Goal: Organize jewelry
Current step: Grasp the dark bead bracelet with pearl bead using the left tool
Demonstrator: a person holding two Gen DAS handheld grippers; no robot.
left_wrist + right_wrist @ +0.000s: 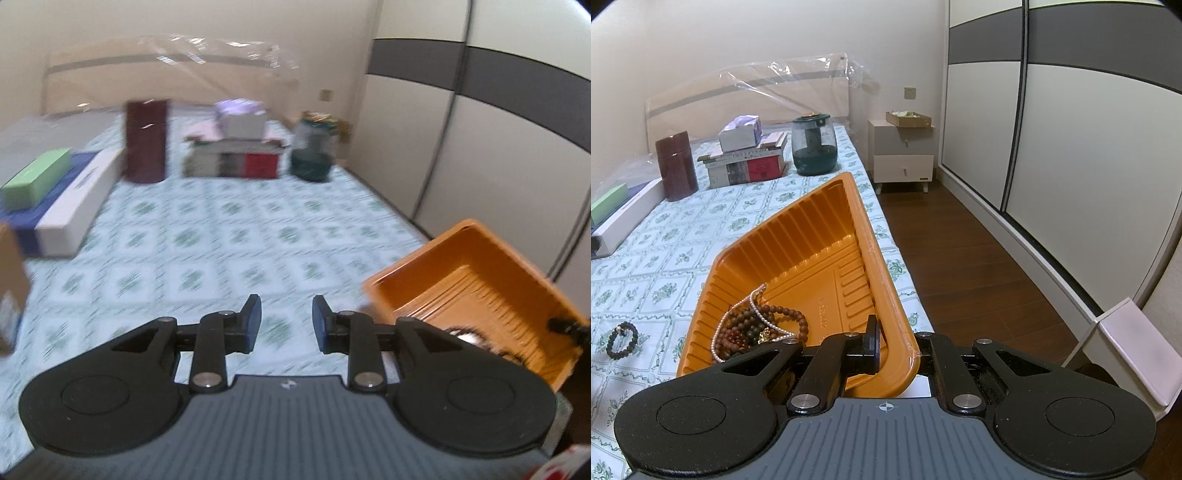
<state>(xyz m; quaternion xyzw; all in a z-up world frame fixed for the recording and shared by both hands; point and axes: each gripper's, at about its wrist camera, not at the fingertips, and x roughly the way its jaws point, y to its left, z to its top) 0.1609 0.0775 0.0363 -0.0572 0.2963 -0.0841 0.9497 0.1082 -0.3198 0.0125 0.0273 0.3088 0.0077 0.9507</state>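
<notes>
Orange tray (827, 236), embossed writing unreadable

A bed (746, 218) with a white sheet full of little green flowers carries everything. On it sit an orange tray (798, 236) near the edge, a dark bead bracelet (622, 340) beside the tray, a tall dark red tube (676, 166), a green glass jar (814, 144) and a stack of boxes (746, 162). A long white box (79, 201) lies at the left side.

Each gripper (286, 325) (894, 345) is built of black linkages with silver screws, round black discs and a ribbed grey body; blue pads (253, 321) are fitted on the left.
</notes>
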